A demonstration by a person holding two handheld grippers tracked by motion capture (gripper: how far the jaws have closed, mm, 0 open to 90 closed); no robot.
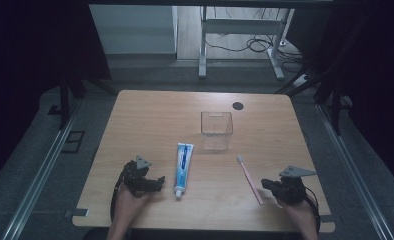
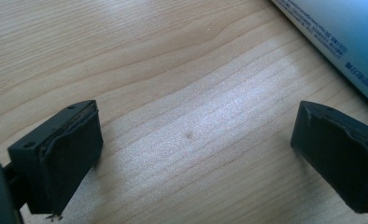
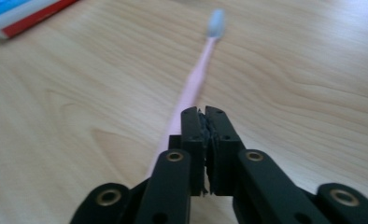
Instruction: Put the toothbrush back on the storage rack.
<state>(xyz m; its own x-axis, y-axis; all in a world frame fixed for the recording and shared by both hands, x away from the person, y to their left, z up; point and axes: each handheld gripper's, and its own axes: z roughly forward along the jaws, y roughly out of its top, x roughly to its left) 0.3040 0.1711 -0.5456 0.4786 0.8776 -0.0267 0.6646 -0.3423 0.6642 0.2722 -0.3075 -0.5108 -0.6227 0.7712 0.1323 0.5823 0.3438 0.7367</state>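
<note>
A pink toothbrush with a pale head lies flat on the wooden table, right of centre. My right gripper sits at its near end, jaws shut. In the right gripper view the pads meet with nothing showing between them, and the toothbrush runs away from under the left jaw. A blue-and-white toothpaste tube lies at the middle, cap toward me. My left gripper rests just left of it, open over bare wood, with the tube beyond its right jaw.
A clear square container stands upright behind the tube and the toothbrush. A small black round mark sits near the far edge. Beyond the table are a white desk frame and loose cables on the floor.
</note>
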